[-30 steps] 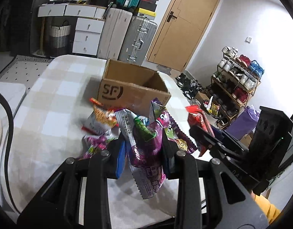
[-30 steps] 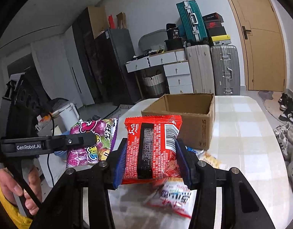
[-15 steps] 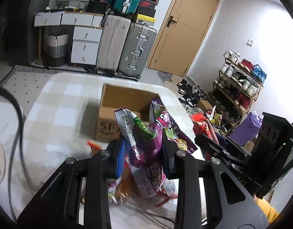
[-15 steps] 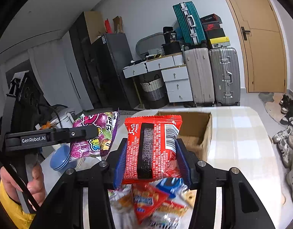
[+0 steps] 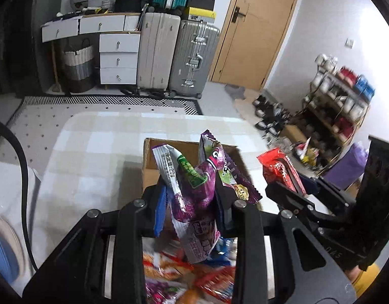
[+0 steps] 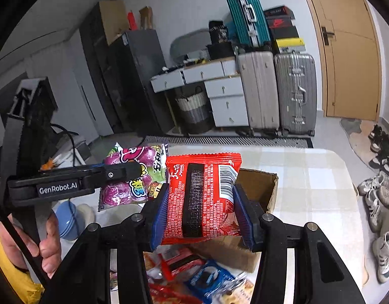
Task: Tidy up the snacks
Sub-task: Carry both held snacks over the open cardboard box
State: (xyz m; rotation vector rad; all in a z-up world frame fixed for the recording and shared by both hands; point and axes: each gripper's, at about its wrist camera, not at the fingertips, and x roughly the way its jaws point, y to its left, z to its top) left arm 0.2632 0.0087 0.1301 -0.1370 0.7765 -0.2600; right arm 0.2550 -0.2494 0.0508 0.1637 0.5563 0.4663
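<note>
While both my hands carry their packs up off the pile, the view shifts a lot vs a sec ago: the box (image 5: pixel 154 162) sat well ahead of my left gripper (image 5: pixel 191 202) then, w/ loose snacks between us; now it's right behind the pack I hold, and the pile of loose snacks (image 5: pixel 184 278) has slid under the gripper frame, blurred. So I've lifted and closed in on the box, approx over its near edge.

Left side first: my left gripper is clamped tight on the purple candy bag (image 5: pixel 194 195), pinched at its middle so it crumples, top and bottom flaring out. Grip looks the same as before, no slip.

Further right in that view, my right gripper (image 6: pixel 200 210) comes in alongside, its red pack (image 5: pixel 280 167) edge-on. From its own cam, the jaws are closed on the red snack pack (image 6: pixel 202 197), blue pads pressing both side edges, pack flat and upright, facing the cam. The box (image 6: pixel 257 190) now sits directly behind and below it, open top partly hidden; a sec ago it stood farther off w/ its whole top visible.

Meaning for the job: both packs are nearly at the box, prob next is to reach over the rim and let go. Several packs are left on the checked table (image 6: pixel 321 177), so I judge sorting is far from done.
</note>
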